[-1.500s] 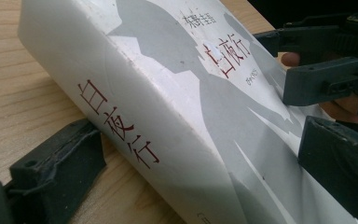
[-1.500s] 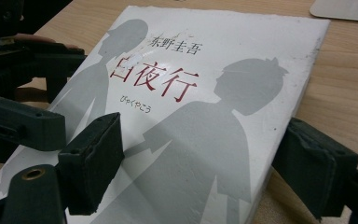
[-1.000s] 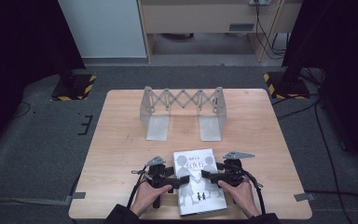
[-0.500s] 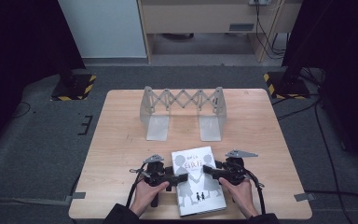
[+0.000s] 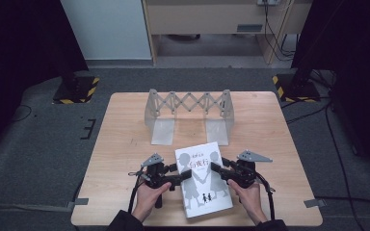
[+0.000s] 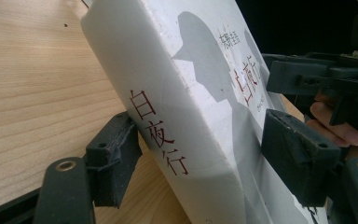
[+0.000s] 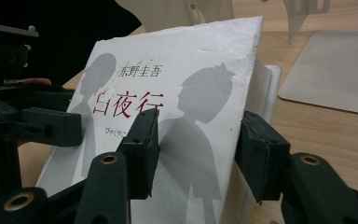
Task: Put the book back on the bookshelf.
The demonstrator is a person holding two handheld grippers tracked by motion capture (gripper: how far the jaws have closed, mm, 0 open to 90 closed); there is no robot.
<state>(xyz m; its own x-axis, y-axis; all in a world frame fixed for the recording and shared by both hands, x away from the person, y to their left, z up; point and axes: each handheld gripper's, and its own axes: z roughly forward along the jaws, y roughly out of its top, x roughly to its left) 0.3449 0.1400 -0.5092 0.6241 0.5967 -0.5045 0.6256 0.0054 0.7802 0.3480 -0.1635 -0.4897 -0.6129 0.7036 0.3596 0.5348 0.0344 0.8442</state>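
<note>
here, gripped from both sides at the near edge of the wooden table (image 5: 125, 144): a white book (image 5: 203, 179), spine side taken by the left gripper (image 5: 182, 175), page side by the right gripper (image 5: 216, 169), both sets of jaws having just been closing and now clamped across cover and underside. raised slightly off the wood on the spine side, to judge by the left gripper view. well apart, toward the far edge, an expanding metal book rack (image 5: 189, 115), a likely destination. best handled by lifting both hands together and level, keeping the squeeze even so the cover does not flex or the pages fan open. seen from the left gripper view: red characters down the spine (image 6: 161, 135), one pad beneath, one on the cover. seen from the right gripper view: the loose page edges (image 7: 263, 88) and the rack's flat base plate (image 7: 331, 74) beyond.
</note>
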